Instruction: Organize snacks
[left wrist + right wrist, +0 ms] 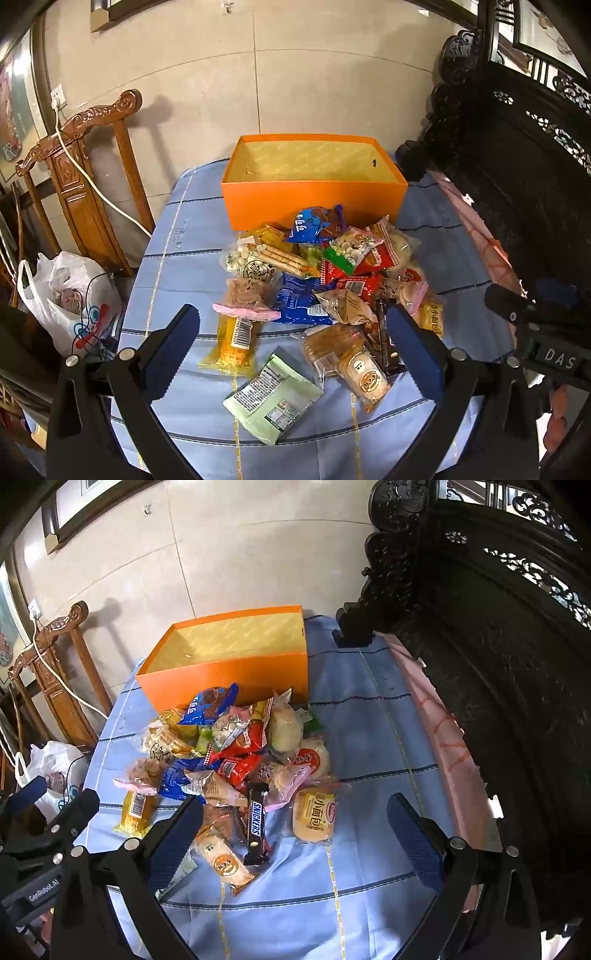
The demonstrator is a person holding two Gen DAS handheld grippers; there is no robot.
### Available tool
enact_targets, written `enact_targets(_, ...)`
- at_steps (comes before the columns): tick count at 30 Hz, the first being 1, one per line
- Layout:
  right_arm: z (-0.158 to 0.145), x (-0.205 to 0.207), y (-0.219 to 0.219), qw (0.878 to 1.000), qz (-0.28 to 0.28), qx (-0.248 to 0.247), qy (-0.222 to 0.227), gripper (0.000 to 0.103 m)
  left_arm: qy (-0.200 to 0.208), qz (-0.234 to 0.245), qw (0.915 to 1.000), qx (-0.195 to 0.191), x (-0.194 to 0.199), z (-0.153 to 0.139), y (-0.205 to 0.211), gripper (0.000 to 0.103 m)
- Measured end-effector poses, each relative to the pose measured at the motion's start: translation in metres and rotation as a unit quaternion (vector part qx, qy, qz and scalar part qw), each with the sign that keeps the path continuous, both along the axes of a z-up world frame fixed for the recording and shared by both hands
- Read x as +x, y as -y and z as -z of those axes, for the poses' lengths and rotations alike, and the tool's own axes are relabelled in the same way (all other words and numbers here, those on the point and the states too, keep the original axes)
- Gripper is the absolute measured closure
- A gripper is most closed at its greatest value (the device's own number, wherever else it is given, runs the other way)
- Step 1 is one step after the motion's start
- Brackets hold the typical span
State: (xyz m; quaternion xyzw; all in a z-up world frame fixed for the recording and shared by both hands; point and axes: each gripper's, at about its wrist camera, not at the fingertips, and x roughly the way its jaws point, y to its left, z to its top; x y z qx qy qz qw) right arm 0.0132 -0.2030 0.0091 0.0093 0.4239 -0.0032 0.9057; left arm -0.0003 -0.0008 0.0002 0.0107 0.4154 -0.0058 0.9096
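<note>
A pile of wrapped snacks (325, 280) lies on the blue striped tablecloth (184, 266), in front of an empty open orange box (314, 199). The pile (236, 760) and the box (229, 679) also show in the right wrist view. My left gripper (291, 336) is open and empty above the near side of the pile, with a pale green packet (273, 398) and a yellow packet (232, 343) between its fingers. My right gripper (295, 819) is open and empty above a Snickers bar (257, 823) and a round bread packet (314, 816).
A carved wooden chair (88, 184) with a white cable stands left of the table. A white plastic bag (70, 299) sits below it. Dark carved furniture (498, 664) rises along the right, past a pink table edge (443, 738).
</note>
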Motion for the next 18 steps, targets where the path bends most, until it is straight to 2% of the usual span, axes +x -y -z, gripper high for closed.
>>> enact_targets(5, 0.0006, 0.0007, -0.0009, 1.000, -0.001, -0.001, -0.004, 0.003, 0.001, 0.000, 1.0000, 0.002, -0.0013, -0.0071, -0.0012, 0.004)
enact_targets(11, 0.0004, 0.0010, -0.0017, 1.000, -0.001, -0.003, -0.006, 0.003, 0.005, -0.008, 0.9999, -0.007, 0.0001, -0.0021, -0.0047, 0.004)
enact_targets(18, -0.0009, 0.0012, 0.0015, 1.000, 0.009, -0.006, -0.003, 0.003, 0.001, -0.009, 1.0000, 0.003, 0.0013, 0.0005, -0.0029, 0.004)
